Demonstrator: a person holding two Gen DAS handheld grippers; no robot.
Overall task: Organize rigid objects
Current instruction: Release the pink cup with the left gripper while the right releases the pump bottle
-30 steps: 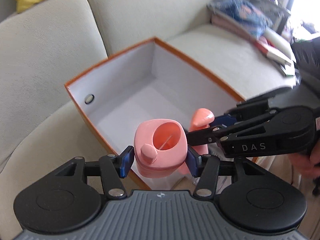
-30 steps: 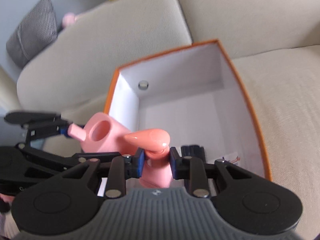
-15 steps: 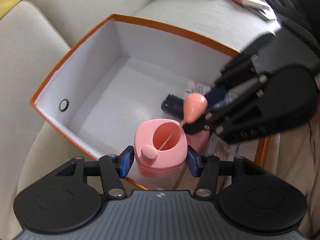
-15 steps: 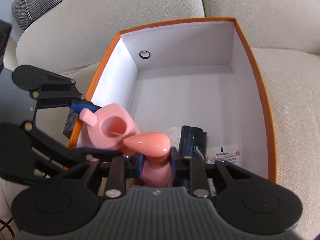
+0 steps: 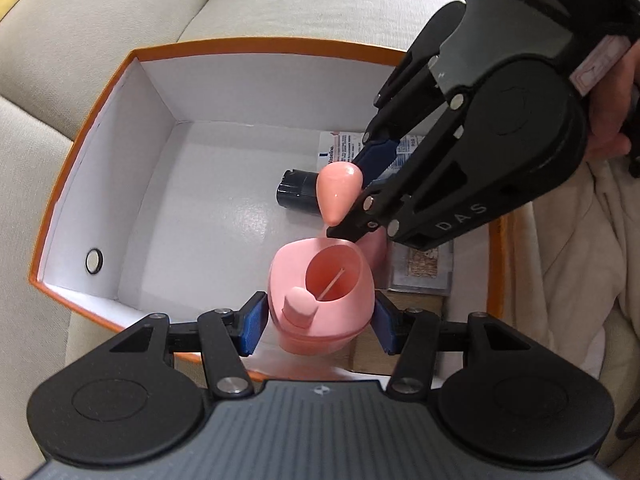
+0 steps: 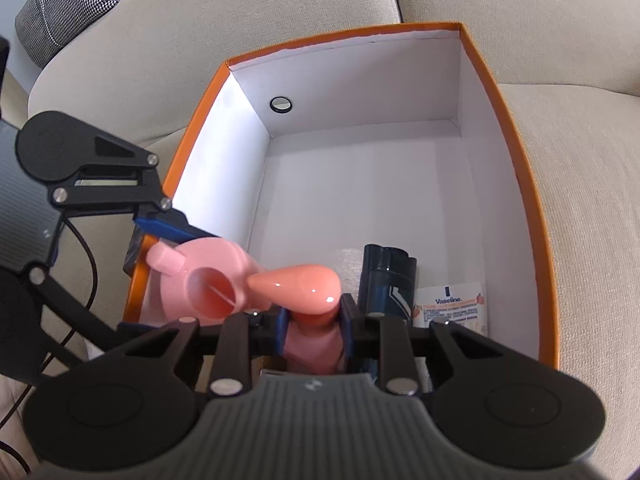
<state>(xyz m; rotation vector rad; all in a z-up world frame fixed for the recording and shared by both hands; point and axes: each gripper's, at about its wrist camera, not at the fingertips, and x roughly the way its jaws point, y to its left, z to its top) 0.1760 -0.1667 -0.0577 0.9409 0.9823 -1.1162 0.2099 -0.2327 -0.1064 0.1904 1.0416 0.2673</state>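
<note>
An orange box (image 5: 280, 44) with white inner walls sits on a beige sofa. My left gripper (image 5: 316, 320) is shut on a pink open-topped pot (image 5: 320, 300) with a small nub, held over the box's near corner. My right gripper (image 6: 312, 328) is shut on the neck of a pink piece with a glossy teardrop head (image 6: 300, 284), just beside the pot (image 6: 208, 280). In the left wrist view the right gripper (image 5: 356, 196) reaches in from the upper right, with the teardrop head (image 5: 338, 188) just above the pot's rim. The box rim (image 6: 520, 160) runs along the right in the right wrist view.
On the box floor lie a dark cylindrical bottle (image 6: 386, 280), a white Vaseline packet (image 6: 448, 308) and another flat packet (image 5: 420, 268). A metal eyelet (image 5: 94, 261) sits in one end wall. A checked cushion (image 6: 68, 4) lies at the sofa's far left. A hand (image 5: 608, 120) holds the right gripper.
Both grippers have sunk toward the box and now look more steeply into it. The left gripper has rolled, so the box has swung round in its view. Both grips are unchanged.
</note>
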